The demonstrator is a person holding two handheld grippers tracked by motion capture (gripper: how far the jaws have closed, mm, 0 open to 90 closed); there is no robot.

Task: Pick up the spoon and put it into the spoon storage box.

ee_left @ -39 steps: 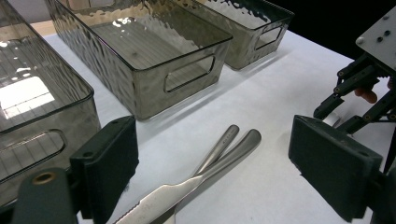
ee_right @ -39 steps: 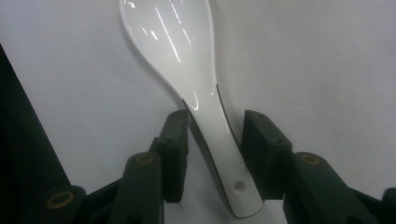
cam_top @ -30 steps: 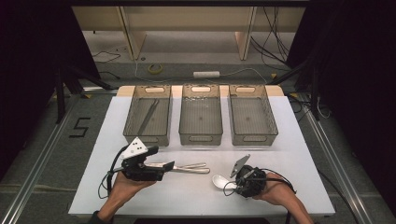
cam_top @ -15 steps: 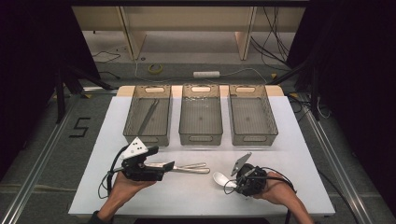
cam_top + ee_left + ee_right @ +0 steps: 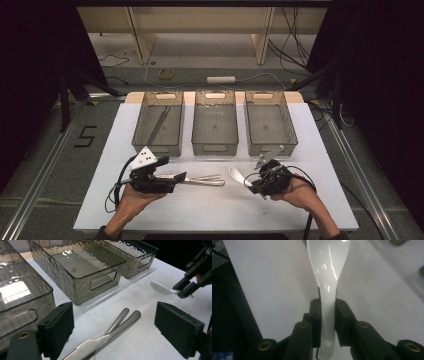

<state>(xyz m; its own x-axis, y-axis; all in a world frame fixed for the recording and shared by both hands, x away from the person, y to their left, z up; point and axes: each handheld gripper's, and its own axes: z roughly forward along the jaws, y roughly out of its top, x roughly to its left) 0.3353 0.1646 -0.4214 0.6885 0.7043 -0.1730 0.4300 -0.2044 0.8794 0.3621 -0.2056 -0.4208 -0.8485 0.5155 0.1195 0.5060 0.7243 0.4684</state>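
Three bins (image 5: pixel 215 125) are lined up on the table (image 5: pixel 320 150). Before the leftmost bin, the left gripper (image 5: pixel 115 330) is held with jaws apart over a knife (image 5: pixel 100 345). Before the rightmost, the right gripper (image 5: pixel 327 315) is clamped on a white spoon (image 5: pixel 328 267), lifted off the table.

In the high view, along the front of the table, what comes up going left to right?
Left gripper → metal cutlery lying on the table → white spoon → right gripper, shut on the spoon's handle.

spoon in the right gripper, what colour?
Glossy white spoon, clearest in the right gripper view.
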